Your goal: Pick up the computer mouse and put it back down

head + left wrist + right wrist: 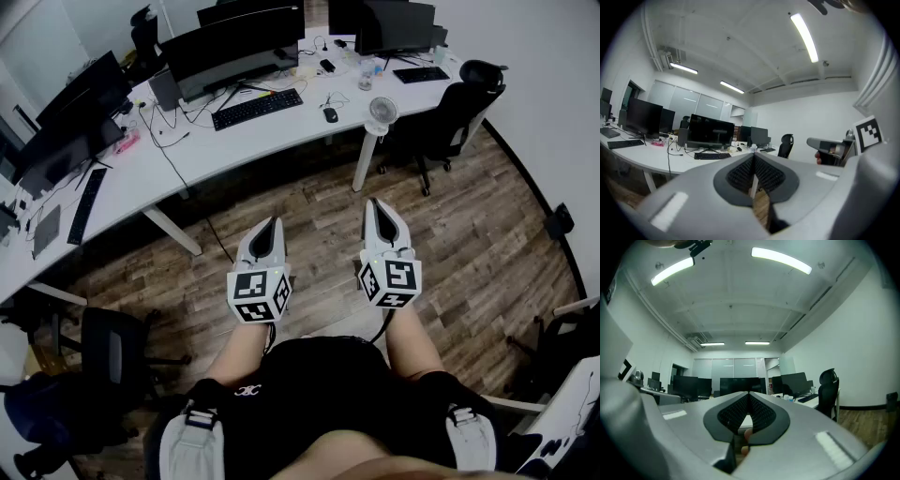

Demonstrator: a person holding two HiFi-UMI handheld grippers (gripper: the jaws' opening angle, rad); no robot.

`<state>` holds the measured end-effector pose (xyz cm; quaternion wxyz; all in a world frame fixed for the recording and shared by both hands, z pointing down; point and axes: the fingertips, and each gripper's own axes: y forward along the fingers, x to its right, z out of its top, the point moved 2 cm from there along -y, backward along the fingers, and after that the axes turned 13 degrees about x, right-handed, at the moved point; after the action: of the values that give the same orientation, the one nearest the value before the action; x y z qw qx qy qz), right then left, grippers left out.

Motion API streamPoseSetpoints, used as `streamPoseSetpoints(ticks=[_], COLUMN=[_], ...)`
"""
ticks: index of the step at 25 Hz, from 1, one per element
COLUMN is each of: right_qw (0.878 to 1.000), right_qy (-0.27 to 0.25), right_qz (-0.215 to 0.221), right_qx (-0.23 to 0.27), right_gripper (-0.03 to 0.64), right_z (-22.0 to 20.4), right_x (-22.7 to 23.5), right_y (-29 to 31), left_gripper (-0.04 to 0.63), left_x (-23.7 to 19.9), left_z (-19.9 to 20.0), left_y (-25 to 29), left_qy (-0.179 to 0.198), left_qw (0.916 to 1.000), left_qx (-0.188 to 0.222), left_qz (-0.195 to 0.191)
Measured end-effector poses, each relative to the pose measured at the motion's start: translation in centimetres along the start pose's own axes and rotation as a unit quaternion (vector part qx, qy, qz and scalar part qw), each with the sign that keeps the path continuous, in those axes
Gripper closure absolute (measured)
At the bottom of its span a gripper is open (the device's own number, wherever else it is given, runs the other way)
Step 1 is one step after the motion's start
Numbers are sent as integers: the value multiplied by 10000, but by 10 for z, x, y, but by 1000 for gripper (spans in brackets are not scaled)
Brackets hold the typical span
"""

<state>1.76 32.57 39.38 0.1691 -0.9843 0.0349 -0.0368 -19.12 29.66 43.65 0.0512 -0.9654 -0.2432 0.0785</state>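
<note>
The black computer mouse (pixel 330 114) lies on the long white desk (pixel 281 131), to the right of a black keyboard (pixel 257 108). Both grippers hang over the wooden floor, well short of the desk and far from the mouse. My left gripper (pixel 273 225) points toward the desk with its jaws closed together and nothing between them; its own view shows the pads meeting (pixel 753 157). My right gripper (pixel 377 204) is level beside it, also shut and empty, pads touching (pixel 749 394). The mouse is too small to make out in either gripper view.
Monitors (pixel 234 42) and cables line the desk. A small white fan (pixel 382 112) stands at the desk's near edge. A black office chair (pixel 441 112) stands at the right, another chair (pixel 112 347) at the lower left. White desk legs (pixel 366 159) stand ahead.
</note>
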Motion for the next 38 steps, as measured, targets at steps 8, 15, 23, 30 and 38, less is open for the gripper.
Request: streamPoseSetpoints(ticks=[8, 15, 23, 30, 38], right_qw=[9999, 9999, 9997, 9994, 9996], right_qy=[104, 102, 97, 101, 225], right_qz=[27, -113, -237, -261, -155], right_qx=[9, 28, 17, 200, 70], right_gripper=[615, 615, 615, 615, 615], right_z=[1, -1, -11, -25, -66], right_x=[6, 0, 2, 23, 61], right_y=[2, 9, 18, 68, 144], left_gripper=[541, 541, 541, 541, 541], left_x=[5, -6, -15, -36, -46], left_z=[5, 6, 6, -2, -26], left_y=[6, 10, 23, 67, 152], left_qy=[31, -67, 35, 47, 148], left_qw=[10000, 9999, 9998, 9999, 9999], left_qx=[36, -3, 16, 85, -39], left_qz=[-12, -102, -180, -35, 57])
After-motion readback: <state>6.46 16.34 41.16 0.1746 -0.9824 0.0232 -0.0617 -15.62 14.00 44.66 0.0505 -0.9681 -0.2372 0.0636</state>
